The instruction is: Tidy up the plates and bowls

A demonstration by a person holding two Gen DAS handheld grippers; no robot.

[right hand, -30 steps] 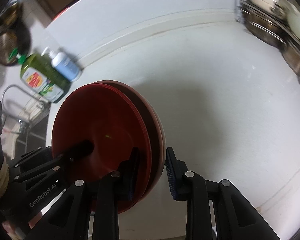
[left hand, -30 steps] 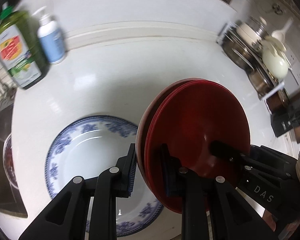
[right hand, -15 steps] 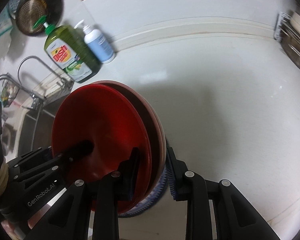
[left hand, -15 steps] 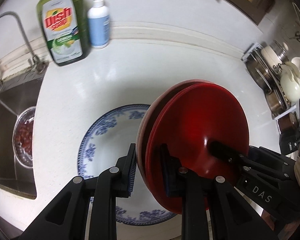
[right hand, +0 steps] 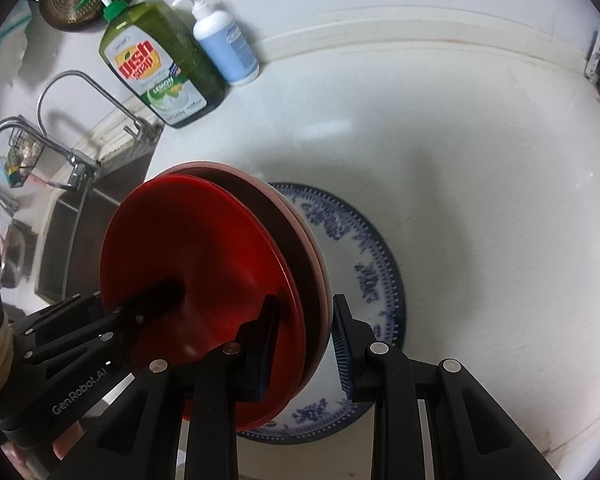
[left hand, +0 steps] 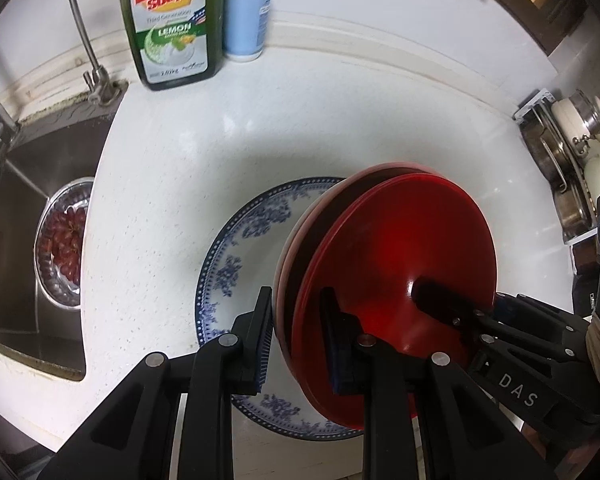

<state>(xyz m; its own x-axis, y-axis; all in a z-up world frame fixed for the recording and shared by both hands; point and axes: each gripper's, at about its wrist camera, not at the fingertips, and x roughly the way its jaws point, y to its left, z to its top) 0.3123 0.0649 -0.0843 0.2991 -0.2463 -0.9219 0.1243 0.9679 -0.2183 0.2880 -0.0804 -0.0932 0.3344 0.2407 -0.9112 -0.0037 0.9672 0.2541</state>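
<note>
Where counter (left hand: 172, 208) ends, sink (left hand: 16, 184).

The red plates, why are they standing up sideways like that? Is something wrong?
Nothing looks broken or spilled. The red plates stand on edge only because both grippers clamp them, above the blue-patterned plate lying flat on the counter.

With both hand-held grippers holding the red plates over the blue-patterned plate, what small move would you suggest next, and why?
Probably lower the red plates straight down onto the blue-patterned plate. The left hand-held gripper and right hand-held gripper each clamp the stack's rim, and it hangs directly above that plate.
</note>
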